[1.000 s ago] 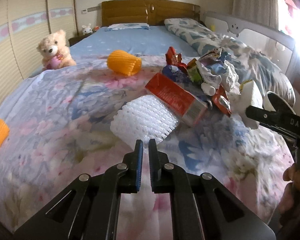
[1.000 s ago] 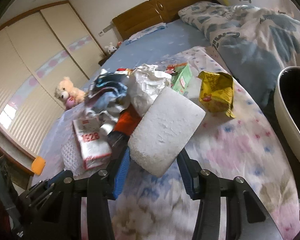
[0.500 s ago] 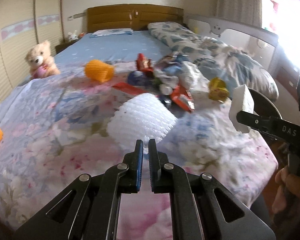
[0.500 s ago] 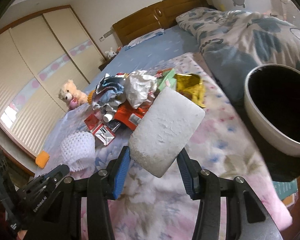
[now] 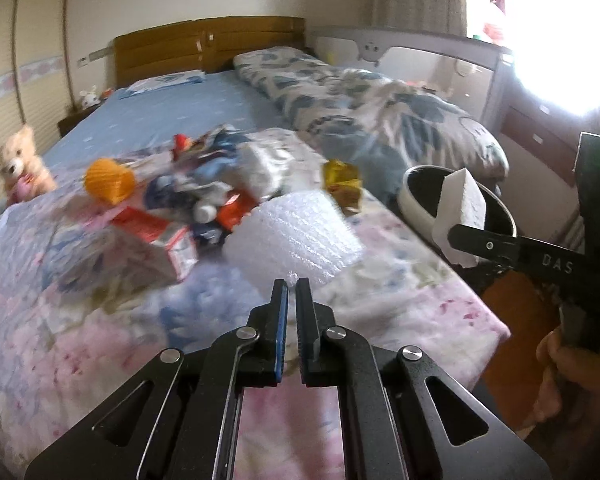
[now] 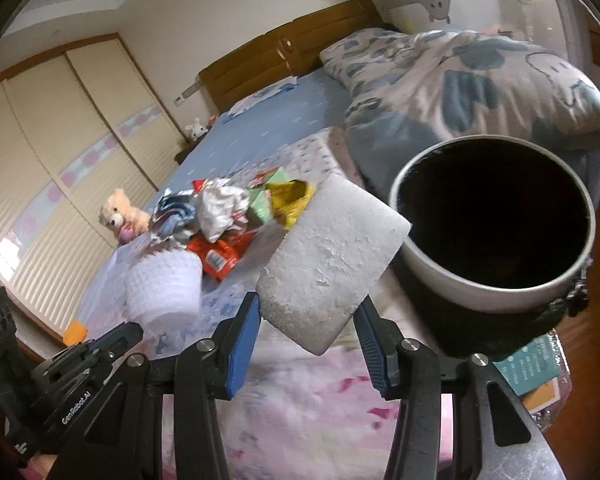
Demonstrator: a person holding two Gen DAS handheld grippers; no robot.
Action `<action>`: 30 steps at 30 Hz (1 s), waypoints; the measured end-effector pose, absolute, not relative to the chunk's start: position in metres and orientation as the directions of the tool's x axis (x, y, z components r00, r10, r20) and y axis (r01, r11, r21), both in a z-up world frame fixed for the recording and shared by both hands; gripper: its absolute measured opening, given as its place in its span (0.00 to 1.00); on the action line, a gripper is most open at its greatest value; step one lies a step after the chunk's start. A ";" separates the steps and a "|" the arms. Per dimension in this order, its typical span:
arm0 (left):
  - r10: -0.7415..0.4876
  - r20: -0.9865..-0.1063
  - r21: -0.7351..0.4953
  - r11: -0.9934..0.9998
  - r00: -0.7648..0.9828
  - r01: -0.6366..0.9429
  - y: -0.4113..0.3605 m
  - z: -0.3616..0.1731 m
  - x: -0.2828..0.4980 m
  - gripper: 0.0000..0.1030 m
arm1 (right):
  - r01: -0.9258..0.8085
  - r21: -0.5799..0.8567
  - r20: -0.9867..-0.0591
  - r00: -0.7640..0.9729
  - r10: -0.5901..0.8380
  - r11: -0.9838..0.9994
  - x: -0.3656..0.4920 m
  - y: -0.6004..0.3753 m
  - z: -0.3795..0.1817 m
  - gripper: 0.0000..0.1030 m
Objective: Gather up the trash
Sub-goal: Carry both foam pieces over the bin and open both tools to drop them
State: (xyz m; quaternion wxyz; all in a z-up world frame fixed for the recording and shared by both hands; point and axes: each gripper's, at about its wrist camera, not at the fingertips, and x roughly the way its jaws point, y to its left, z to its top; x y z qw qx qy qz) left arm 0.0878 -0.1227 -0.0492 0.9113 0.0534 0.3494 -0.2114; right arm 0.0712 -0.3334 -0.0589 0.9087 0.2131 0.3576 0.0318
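The right gripper [image 6: 308, 316] has its jaws clamped on a white foam block [image 6: 332, 260], low in the centre of its frame, just beside the rim of the dark trash bin [image 6: 496, 292] at right. The left gripper [image 5: 292, 292] has its jaws together at lower centre, pinching the edge of a white foam net [image 5: 296, 236]. Mixed wrappers [image 5: 216, 196] lie piled on the floral bed [image 5: 400, 300] at centre left.
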 end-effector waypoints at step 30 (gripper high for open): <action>-0.475 -0.684 -0.046 0.786 0.554 0.616 -0.266 -0.043 0.121 0.04 | 0.238 0.377 -0.691 0.715 0.101 0.895 0.072 -0.453 -0.062 0.49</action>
